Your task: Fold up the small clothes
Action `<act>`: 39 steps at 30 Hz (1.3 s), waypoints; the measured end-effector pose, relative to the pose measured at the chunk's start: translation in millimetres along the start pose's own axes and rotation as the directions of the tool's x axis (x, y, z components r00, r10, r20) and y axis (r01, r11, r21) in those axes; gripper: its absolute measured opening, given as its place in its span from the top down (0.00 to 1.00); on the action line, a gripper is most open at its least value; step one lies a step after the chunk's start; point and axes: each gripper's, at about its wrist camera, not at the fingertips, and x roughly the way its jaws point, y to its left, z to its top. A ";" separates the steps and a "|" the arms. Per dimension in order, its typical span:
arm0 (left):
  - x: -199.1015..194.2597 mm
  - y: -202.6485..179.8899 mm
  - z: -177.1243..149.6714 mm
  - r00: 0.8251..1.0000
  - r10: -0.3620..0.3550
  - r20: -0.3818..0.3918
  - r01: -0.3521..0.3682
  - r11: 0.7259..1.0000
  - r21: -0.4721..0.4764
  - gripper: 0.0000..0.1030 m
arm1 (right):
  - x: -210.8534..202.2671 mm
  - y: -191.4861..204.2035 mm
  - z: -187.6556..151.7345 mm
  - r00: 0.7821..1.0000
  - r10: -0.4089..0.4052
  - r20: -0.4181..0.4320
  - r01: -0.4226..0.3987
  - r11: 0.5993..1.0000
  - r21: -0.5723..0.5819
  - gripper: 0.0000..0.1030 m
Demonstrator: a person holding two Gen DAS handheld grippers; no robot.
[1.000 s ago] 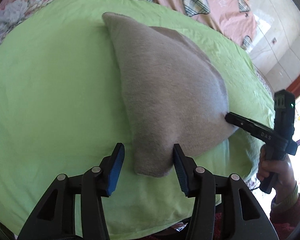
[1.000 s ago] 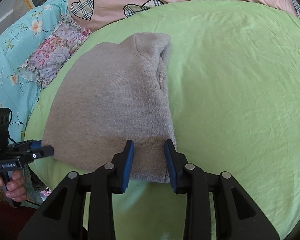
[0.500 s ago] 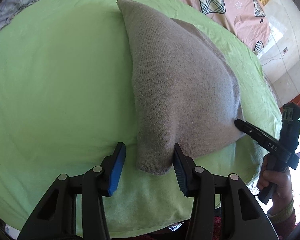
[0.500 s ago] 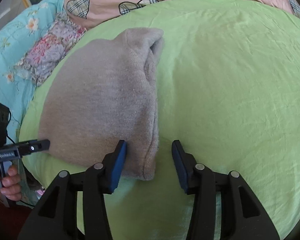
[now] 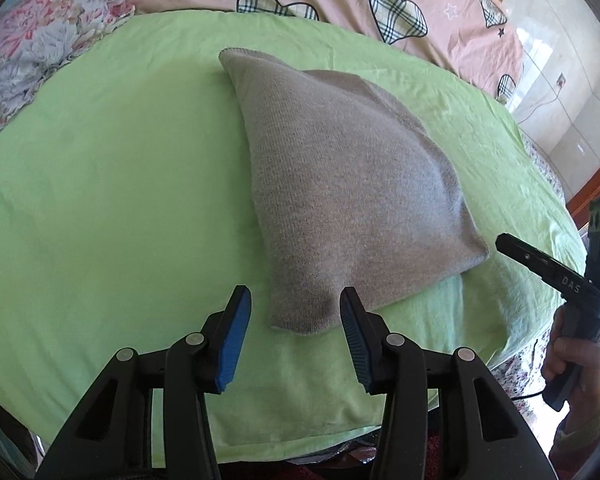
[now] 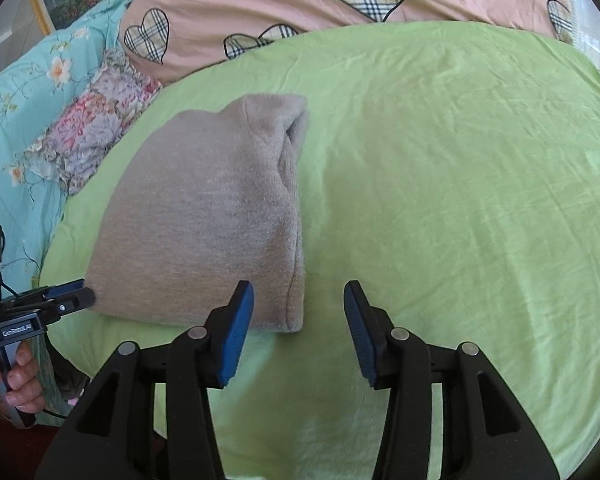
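Left wrist view showed the left gripper [image 5: 296, 328] spread wide, holding nothing, its jaws flanking the near corner of the folded grey garment [image 5: 348, 184] at frame centre on the green sheet [image 5: 100, 200]. The right gripper [image 6: 298, 328] likewise gaped empty beside the garment's edge. Folding looked essentially finished; perhaps only tidying remained.

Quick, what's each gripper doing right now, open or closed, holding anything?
Left gripper: open, holding nothing; a corner of the gray sweater lies between its fingers.
Right gripper: open, holding nothing.
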 end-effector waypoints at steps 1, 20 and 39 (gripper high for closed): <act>-3.2 3.1 -1.6 1.000 -0.002 0.002 0.002 1.000 -0.008 0.51 | -3.7 0.1 -0.9 1.000 0.005 0.009 -0.005 1.000 0.007 0.52; -57.8 -5.2 -43.5 0.987 0.087 0.133 -0.093 0.995 0.038 0.21 | -41.5 67.5 -45.7 0.993 0.116 0.019 -0.114 0.991 -0.071 0.14; -43.7 -1.4 -23.9 0.962 0.246 0.115 -0.255 0.964 0.079 0.13 | -23.3 80.6 -38.7 0.995 0.101 -0.016 -0.102 0.990 -0.094 0.04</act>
